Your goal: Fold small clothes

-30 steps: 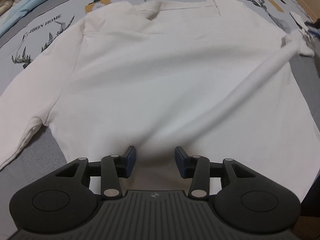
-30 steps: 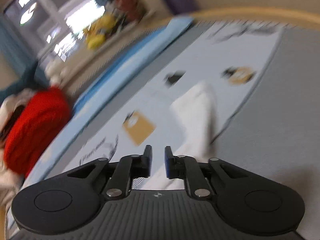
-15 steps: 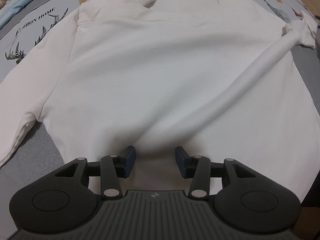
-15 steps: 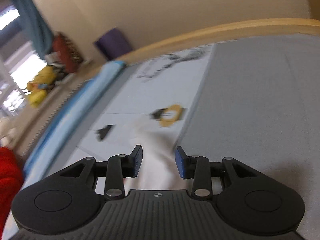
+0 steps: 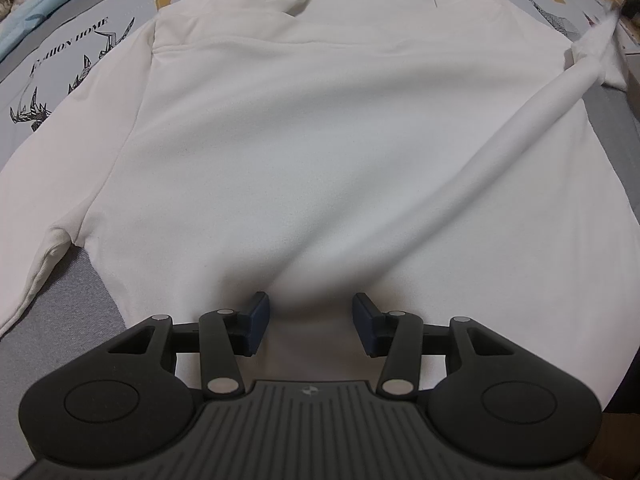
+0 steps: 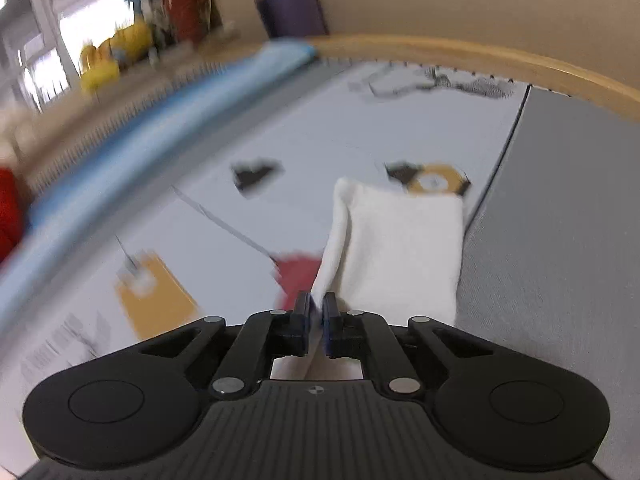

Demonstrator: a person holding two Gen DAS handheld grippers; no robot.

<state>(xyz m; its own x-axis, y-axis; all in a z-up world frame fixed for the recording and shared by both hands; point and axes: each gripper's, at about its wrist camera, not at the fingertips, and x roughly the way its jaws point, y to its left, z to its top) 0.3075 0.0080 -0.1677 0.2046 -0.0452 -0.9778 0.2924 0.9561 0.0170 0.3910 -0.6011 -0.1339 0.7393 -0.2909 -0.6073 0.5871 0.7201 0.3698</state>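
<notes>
A white long-sleeved shirt (image 5: 300, 140) lies spread flat on the bed, collar at the far side. My left gripper (image 5: 310, 320) points down over the shirt's near hem, its jaws apart, with cloth under them but not pinched. The shirt's right sleeve (image 5: 520, 128) runs as a taut diagonal ridge from the body to the upper right. In the right wrist view, my right gripper (image 6: 316, 312) is closing its jaws on the side edge of the sleeve's cuff (image 6: 400, 240), with the white cloth squeezed between the pads.
The bed carries a pale printed sheet (image 5: 80, 52) with deer and lamp drawings and a plain grey part (image 6: 560, 240). A wooden bed edge (image 6: 480, 56) curves along the far side. A blue blanket strip (image 6: 160, 120) and red cloth (image 6: 8, 208) lie at the left.
My right gripper swung back toward the cuff and went from jaws apart to pinching its edge. In the left view the sleeve end rose toward the upper right. The left gripper stayed put.
</notes>
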